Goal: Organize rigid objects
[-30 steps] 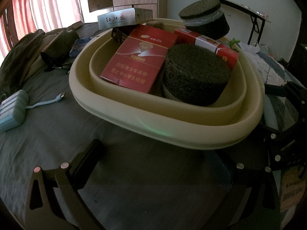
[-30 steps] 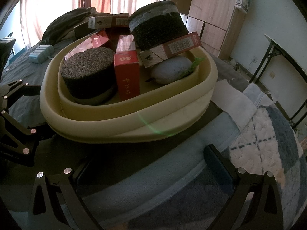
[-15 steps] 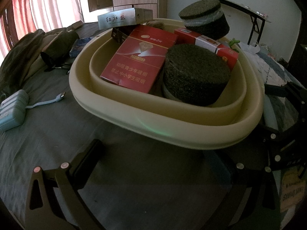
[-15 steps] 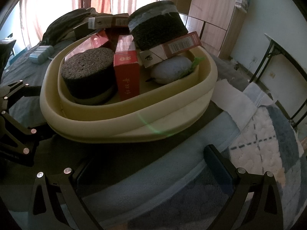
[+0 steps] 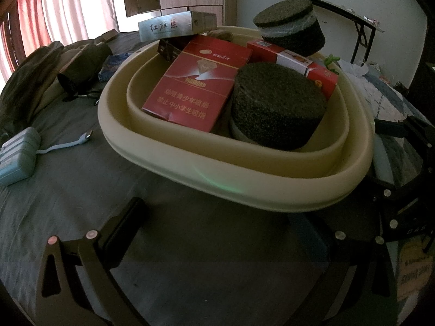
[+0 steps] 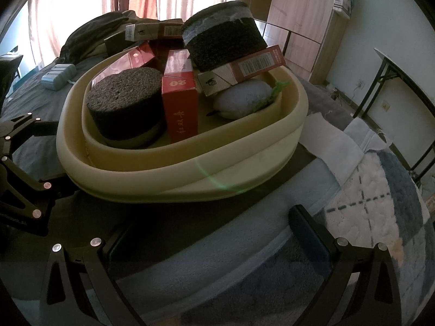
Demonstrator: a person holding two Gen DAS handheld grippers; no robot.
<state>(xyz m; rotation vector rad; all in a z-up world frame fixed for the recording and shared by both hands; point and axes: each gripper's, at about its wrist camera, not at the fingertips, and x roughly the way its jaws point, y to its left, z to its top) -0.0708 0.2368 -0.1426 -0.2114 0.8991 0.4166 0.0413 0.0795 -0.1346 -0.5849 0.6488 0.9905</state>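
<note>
A cream basin point(image 5: 272, 187) point(image 6: 190, 176) sits on the bed, filled with red cartons point(image 5: 195, 81) point(image 6: 180, 100), two dark foam cylinders point(image 5: 277, 106) point(image 6: 125, 106) point(image 6: 223, 40), a silver box point(image 5: 165, 27) and a white pouch point(image 6: 244, 97). My left gripper point(image 5: 217, 231) is open and empty just in front of the basin. My right gripper point(image 6: 212, 233) is open and empty, also just short of the basin's near rim.
A light blue power bank point(image 5: 16, 154) with a short cable point(image 5: 68, 145) lies left of the basin on the grey sheet. Dark clothing point(image 5: 54, 76) is heaped behind. A white cloth point(image 6: 334, 146) and a checked quilt point(image 6: 380, 195) lie to the right.
</note>
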